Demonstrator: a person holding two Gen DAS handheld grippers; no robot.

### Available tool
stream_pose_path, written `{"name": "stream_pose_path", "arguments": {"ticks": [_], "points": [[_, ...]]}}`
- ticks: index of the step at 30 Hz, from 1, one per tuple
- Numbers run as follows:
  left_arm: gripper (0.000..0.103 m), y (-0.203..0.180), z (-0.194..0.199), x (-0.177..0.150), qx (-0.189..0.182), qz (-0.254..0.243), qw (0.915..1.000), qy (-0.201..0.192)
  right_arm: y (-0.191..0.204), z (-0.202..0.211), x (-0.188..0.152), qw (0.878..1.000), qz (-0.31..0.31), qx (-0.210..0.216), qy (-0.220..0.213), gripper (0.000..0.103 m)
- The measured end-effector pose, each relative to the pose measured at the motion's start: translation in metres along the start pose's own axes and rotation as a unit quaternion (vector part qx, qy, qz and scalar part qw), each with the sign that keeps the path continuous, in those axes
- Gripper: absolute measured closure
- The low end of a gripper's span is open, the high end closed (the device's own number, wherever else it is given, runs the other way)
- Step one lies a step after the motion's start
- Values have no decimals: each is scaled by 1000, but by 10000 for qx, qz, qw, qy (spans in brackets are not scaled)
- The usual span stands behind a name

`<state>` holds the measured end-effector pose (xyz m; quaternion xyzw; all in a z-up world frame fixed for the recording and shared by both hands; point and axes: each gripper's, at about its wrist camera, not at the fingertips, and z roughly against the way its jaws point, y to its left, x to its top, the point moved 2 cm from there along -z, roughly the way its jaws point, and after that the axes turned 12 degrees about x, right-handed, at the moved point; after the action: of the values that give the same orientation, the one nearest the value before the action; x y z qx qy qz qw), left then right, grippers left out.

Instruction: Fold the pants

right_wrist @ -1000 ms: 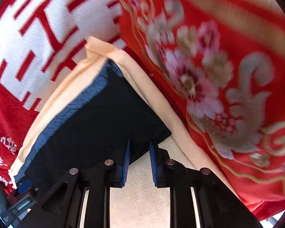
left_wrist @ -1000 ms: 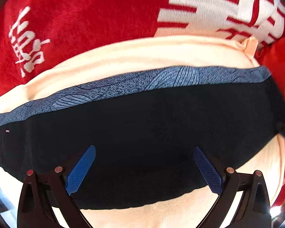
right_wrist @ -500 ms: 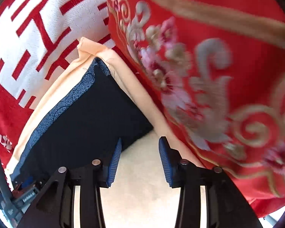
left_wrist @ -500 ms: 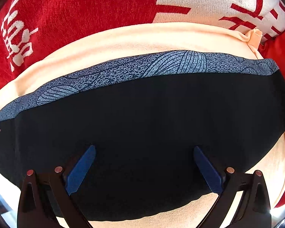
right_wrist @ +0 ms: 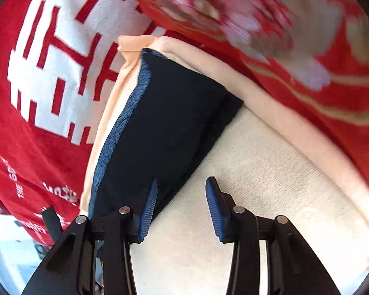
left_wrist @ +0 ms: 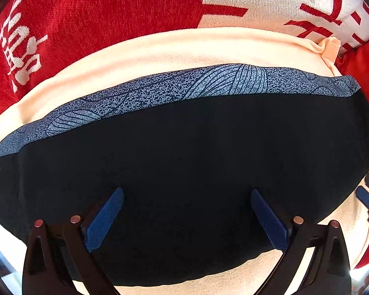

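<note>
Around the folded pants (left_wrist: 184, 159), cream cloth (left_wrist: 160, 51) and red blanket (left_wrist: 98, 12)

A cream cloth (left_wrist: 184, 46) lies on a red blanket with white characters (left_wrist: 110, 7). At two o'clock in the right wrist view, a red cover with blurred pink flowers and gold lines (right_wrist: 319, 56) lies beside it
</note>
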<state>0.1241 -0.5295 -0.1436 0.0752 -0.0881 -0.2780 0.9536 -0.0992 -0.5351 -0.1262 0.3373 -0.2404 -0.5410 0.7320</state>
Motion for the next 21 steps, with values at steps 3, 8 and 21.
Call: {"name": "stream_pose_path", "arguments": {"ticks": [3,8,21], "points": [[0,19,-14,-11,2,6,10000,-4,-6,-2,0,9992,-47,357,-196,58],[0,25,-17,-13,4,1,10000,-21,-4,-8,5,9963,152,727,-421,54],[8,29,-13,-9,55,11,10000,17,10,-33,31,9957,-298,827,-288,85]]}}
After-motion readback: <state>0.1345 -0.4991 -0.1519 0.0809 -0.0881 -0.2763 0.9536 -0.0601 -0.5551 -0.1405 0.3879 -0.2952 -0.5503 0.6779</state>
